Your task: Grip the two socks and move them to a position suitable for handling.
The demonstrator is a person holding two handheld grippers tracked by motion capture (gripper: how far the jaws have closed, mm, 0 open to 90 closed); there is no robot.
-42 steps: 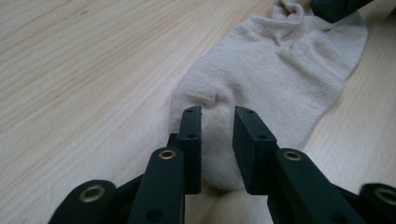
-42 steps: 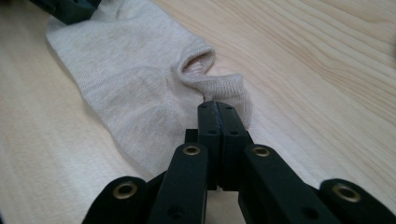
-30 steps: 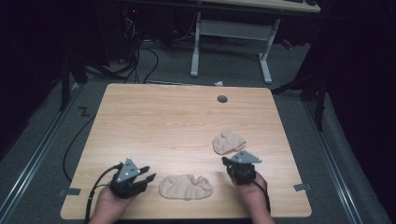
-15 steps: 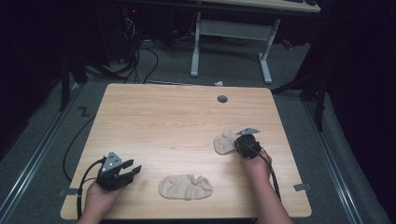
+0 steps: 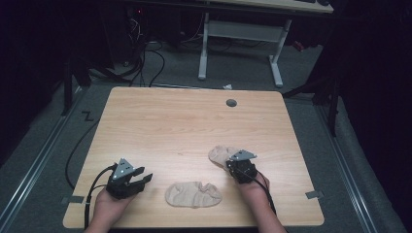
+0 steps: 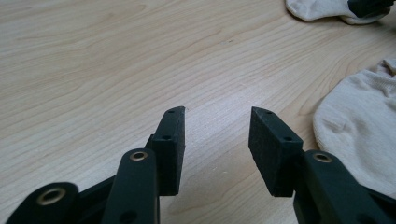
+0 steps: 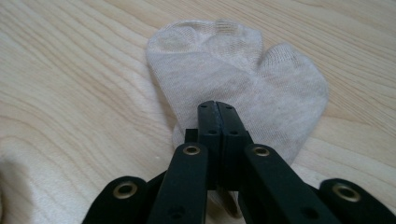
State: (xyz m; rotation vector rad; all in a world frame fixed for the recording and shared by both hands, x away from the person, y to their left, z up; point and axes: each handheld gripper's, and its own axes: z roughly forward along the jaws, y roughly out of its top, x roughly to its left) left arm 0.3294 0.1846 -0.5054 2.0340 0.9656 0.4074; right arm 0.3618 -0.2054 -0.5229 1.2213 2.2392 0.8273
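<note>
Jaws first: on our right gripper they are pressing flat together, resting on the near edge of the far sock; whether any fabric is caught between them, we cannot tell. From the high view, that right gripper is sitting at the sock's near right edge, on the right half of the table. Our left gripper is hovering with its jaws spread, having just been opening, with bare wood between them. The near sock is lying flat close to the front edge, between our two hands, and it is showing as a pale lobe just beside the left jaws. We are judging the step as gathering the pair. To do it well, we are wanting a real pinch of fabric on the right, a low drag toward the near sock, and the left jaws closing on its edge.
</note>
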